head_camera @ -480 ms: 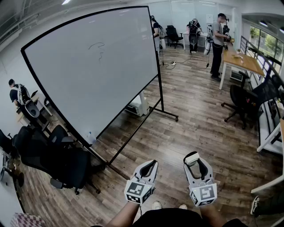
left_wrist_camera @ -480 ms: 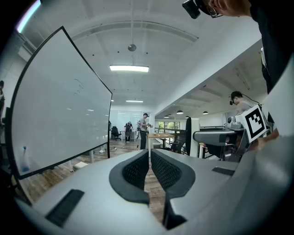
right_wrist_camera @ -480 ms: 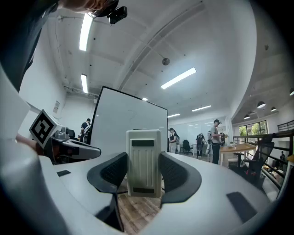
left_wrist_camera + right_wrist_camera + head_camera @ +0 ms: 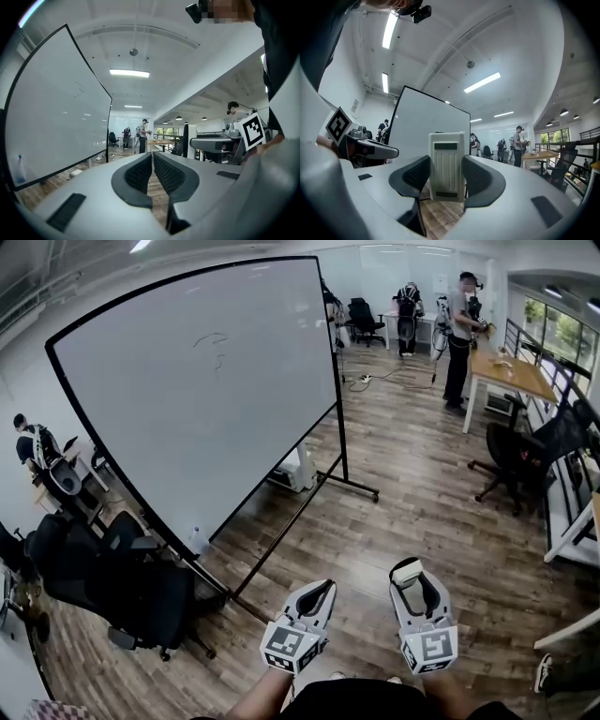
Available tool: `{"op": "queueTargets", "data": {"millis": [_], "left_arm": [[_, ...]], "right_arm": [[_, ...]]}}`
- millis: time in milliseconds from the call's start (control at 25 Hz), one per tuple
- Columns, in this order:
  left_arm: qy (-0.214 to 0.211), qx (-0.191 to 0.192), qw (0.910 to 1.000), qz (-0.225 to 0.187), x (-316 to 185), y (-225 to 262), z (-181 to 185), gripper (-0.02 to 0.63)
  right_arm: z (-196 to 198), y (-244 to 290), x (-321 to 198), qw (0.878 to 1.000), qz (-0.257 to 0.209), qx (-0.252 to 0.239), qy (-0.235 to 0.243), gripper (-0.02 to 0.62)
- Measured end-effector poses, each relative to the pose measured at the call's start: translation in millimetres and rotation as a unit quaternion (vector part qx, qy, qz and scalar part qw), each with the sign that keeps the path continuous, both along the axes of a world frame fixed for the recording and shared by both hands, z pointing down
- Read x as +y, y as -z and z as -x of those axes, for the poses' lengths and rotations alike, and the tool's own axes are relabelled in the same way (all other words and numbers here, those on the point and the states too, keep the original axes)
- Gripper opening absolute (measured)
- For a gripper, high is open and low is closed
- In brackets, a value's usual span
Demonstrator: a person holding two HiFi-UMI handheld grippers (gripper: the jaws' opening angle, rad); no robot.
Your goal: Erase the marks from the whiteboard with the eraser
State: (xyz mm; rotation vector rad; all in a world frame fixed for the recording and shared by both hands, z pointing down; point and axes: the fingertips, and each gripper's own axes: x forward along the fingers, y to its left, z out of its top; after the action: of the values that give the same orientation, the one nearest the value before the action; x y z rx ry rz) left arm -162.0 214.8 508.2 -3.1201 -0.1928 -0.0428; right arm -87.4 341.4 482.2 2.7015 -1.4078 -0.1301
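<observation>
Right gripper (image 4: 413,579), bottom centre of head view: jaws clamped on pale ribbed eraser (image 4: 448,166), eraser standing upright between pads. Left gripper (image 4: 317,589) just beside it, toward frame left: jaws drawn together, only sliver between them, nothing held. Wooden floor (image 4: 403,493) beneath both. Black office chairs (image 4: 131,592) at lower left; small bottle (image 4: 197,540) at board's foot. Whiteboard (image 4: 187,399) on black stand fills upper left, well apart from both grippers. Faint scribbled marks (image 4: 214,345) near its top. Far upper right: person (image 4: 459,334) standing by wooden desk (image 4: 511,371).
</observation>
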Motion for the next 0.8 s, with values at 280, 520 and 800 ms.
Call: {"op": "queueTargets", "data": {"millis": [280, 520, 800], "left_arm": [[-0.026, 0.022, 0.9993, 0.014, -21, -1, -2, 0.028], [-0.016, -0.008, 0.9996, 0.022, -49, -12, -30, 0.028], [-0.005, -0.009, 0.9998, 0.018, -94, -13, -90, 0.028]], "right_arm": [[-2, 2, -21, 1.000, -0.021, 0.002, -0.009, 0.246], [-25, 6, -56, 0.999, -0.022, 0.008, 0.033, 0.247], [-84, 15, -107, 0.998, -0.020, 0.012, 0.058, 0.247]]}}
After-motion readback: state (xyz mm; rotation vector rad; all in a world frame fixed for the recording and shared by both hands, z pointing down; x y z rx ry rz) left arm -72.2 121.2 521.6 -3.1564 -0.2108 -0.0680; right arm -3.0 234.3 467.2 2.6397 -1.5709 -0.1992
